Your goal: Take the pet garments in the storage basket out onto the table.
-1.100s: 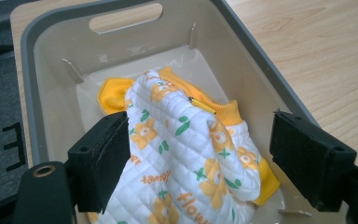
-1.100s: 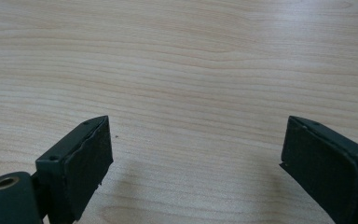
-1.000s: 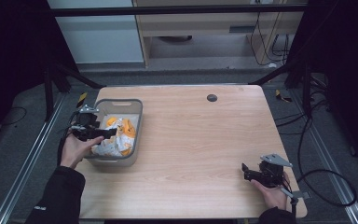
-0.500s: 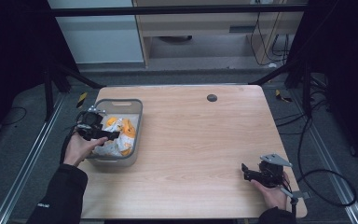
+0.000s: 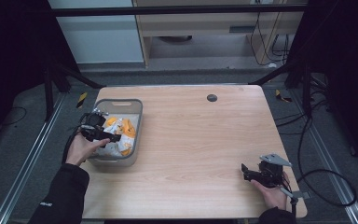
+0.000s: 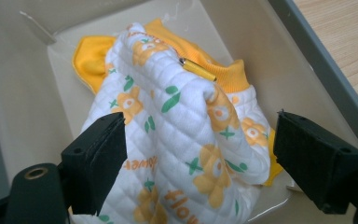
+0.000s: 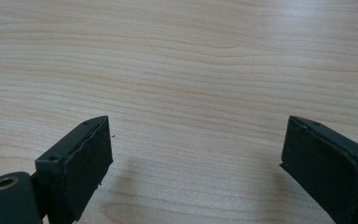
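Observation:
A quilted white garment (image 6: 186, 121) with orange flowers, green leaves and orange trim lies crumpled in a grey bin (image 5: 137, 116) at the table's left. A small gold tube (image 6: 197, 69) rests on the garment's top fold. My left gripper (image 5: 111, 137) hangs over the bin, open, its jaws standing wide on either side of the garment (image 5: 119, 133) without pinching it. Near the table's front right corner my right gripper (image 5: 245, 171) is open just above bare wood, with nothing between its jaws.
The wooden table (image 5: 200, 140) has a small dark round hole (image 5: 211, 97) near its far edge. Black frame bars and cables surround the table, and a cable loops on the floor to the right (image 5: 326, 186).
My left gripper has moved from the bin's left rim to the right and deeper over the garment. The right gripper has stayed put.

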{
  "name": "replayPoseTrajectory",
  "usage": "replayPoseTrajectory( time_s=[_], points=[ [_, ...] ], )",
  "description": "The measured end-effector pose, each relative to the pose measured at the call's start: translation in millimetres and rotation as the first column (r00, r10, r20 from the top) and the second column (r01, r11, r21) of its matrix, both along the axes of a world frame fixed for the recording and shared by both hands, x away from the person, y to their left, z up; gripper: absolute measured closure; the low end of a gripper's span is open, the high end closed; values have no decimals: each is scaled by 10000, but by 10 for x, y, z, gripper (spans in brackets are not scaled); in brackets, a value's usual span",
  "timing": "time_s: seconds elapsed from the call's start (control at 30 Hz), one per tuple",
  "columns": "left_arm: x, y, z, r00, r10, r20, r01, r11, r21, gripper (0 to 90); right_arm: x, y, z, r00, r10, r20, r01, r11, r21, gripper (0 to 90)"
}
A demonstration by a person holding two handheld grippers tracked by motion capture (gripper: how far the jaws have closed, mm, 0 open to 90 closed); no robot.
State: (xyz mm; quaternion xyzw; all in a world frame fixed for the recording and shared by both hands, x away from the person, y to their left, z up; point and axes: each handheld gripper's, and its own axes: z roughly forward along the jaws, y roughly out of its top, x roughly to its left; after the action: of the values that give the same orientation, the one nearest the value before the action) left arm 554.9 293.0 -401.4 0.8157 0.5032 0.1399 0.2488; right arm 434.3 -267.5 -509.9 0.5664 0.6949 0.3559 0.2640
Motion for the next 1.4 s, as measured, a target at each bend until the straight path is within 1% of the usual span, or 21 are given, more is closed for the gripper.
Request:
replayPoseTrajectory(
  time_s=[0.23, 0.33, 0.47, 0.57, 0.73, 0.87, 0.9, 1.0, 1.1, 1.2, 1.3, 1.4],
  points=[
    [22, -24, -93, 9994, 35, -342, -33, 10000, 65, 179, 3, -1, -1, 10000, 47, -54, -47, 10000, -19, 84],
    [36, -43, -117, 9991, 98, -406, -91, 9998, 192, 194, 2, 2, -1, 10000, 60, -71, -60, 10000, -3, 83],
    [50, -59, -134, 9983, 142, -571, -125, 9995, 298, 233, 2, 5, 0, 9999, 70, -95, -70, 10000, 1, 82],
    [52, -60, -155, 9972, 210, -713, -190, 9994, 285, 271, 4, 2, -2, 9999, 98, -109, -98, 9999, -23, 82],
    [56, -48, -182, 9959, 263, -865, -233, 9991, 347, 359, 5, 2, -2, 9999, 112, -115, -112, 9999, -29, 82],
    [52, -39, -187, 9950, 284, -954, -234, 9983, 531, 476, 8, 0, -5, 9999, 109, -122, -110, 9999, -64, 82],
    [49, -39, -191, 9950, 287, -960, -238, 9984, 517, 506, 7, 1, -4, 9999, 105, -136, -106, 9999, -39, 81],
    [45, -30, -199, 9944, 265, -1024, -199, 9977, 649, 595, 8, -1, -6, 9999, 111, -131, -112, 9999, -57, 82],
    [43, -28, -208, 9938, 283, -1071, -211, 9975, 673, 664, 8, 0, -6, 9998, 118, -134, -118, 9999, -57, 81],
    [40, -28, -206, 9940, 306, -1049, -232, 9972, 709, 707, 9, -2, -6, 9998, 129, -160, -129, 9999, -47, 80],
    [33, -30, -193, 9952, 306, -931, -240, 9972, 709, 729, 11, -3, -7, 9998, 138, -175, -138, 9999, -49, 79],
    [11, -25, -150, 9971, 311, -695, -268, 9977, 626, 742, 11, -4, -7, 9997, 132, -189, -133, 9999, -55, 79]
  ],
)
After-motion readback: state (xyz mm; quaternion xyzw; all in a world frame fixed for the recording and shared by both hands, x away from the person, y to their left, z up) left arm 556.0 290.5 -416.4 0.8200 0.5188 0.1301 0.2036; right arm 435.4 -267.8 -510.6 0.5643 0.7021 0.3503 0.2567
